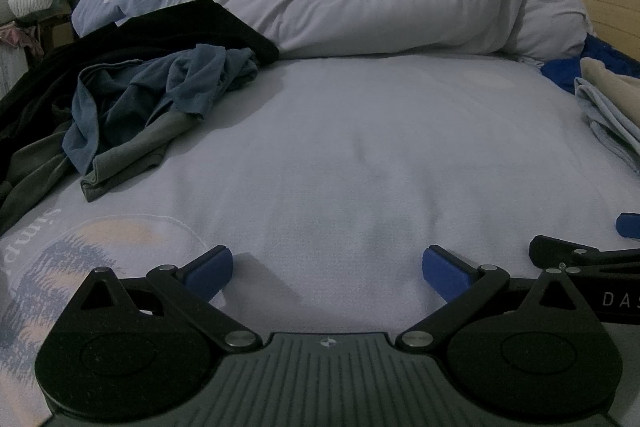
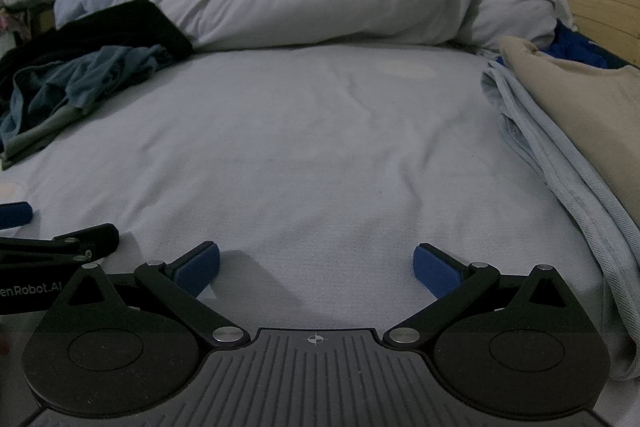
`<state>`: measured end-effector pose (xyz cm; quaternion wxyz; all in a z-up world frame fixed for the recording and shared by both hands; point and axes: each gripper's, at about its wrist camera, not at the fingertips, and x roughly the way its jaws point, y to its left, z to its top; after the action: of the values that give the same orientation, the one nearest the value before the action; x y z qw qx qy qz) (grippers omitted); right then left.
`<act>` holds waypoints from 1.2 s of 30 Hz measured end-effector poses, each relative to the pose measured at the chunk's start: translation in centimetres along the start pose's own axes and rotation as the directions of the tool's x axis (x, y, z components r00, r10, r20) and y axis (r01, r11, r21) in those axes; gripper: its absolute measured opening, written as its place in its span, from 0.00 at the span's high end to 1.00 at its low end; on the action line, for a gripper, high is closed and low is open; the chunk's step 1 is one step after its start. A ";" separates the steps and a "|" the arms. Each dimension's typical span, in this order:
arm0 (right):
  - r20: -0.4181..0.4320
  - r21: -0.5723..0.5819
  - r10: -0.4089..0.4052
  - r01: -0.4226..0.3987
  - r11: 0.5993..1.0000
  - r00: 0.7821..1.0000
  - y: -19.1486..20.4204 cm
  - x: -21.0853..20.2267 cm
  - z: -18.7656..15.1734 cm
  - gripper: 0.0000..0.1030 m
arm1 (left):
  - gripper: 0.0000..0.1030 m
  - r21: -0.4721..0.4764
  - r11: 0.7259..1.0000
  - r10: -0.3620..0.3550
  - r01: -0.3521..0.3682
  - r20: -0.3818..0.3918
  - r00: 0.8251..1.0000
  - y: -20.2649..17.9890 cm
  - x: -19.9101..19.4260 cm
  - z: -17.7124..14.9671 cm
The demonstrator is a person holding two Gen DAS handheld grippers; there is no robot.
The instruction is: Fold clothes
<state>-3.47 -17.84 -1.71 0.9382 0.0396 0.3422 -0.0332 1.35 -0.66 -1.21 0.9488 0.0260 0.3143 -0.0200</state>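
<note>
Two grippers rest low over the pale bed sheet, side by side, and both are spread wide with nothing between the blue pads. The left gripper has only bare sheet in its gap; the right gripper shows the same.

Taking the sheet as landmark: at its far left edge lies a heap of unfolded clothes. On top is a crumpled blue garment, under it a grey-green garment, and behind them a black garment whose left part is cut off by the frame, so its shape cannot be told. At the right edge of the sheet is a stack of folded clothes, a beige piece on a light blue piece; in the left wrist view only a corner of it shows. A deep blue cloth behind the stack is mostly hidden.

Along the far edge of the sheet lies a rolled duvet with a tree print. Beyond its right end, a wooden headboard is partly visible. Printed letters on the near left of the sheet are cut off and not readable in full.
</note>
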 end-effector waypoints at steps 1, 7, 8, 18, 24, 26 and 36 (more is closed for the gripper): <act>0.000 0.000 0.000 0.000 1.000 1.000 0.0 0.0 0.0 0.00 | 0.00 0.000 1.000 0.000 0.000 0.000 1.000 0.0 0.0 0.0; 0.000 0.000 0.000 0.000 1.000 1.000 0.0 0.0 0.0 0.00 | 0.00 -0.001 1.000 0.001 -0.001 0.000 1.000 -0.1 0.0 0.0; 0.000 0.000 0.000 0.000 1.000 1.000 0.0 0.0 0.0 0.00 | 0.00 -0.001 1.000 0.002 -0.002 0.000 1.000 -0.1 -0.1 0.0; 0.000 0.000 0.000 0.000 1.000 1.000 0.0 0.0 0.0 0.00 | 0.00 -0.001 1.000 0.003 -0.003 0.000 1.000 -0.1 -0.1 0.0; 0.000 0.000 0.000 0.000 1.000 1.000 0.0 0.0 0.0 0.00 | 0.00 -0.002 1.000 0.004 -0.004 0.000 1.000 -0.2 -0.2 -0.1; 0.000 0.000 0.000 0.000 1.000 1.000 0.0 0.0 0.0 0.00 | 0.00 -0.002 1.000 0.005 -0.005 0.000 1.000 -0.2 -0.2 -0.1; 0.000 -0.001 -0.001 0.001 1.000 1.000 0.0 0.0 0.0 0.00 | 0.00 -0.002 1.000 0.008 -0.008 0.000 1.000 -0.2 -0.2 -0.1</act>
<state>-3.45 -17.87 -1.70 0.9382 0.0390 0.3424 -0.0333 1.17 -0.83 -1.17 0.9488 0.0265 0.3143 -0.0161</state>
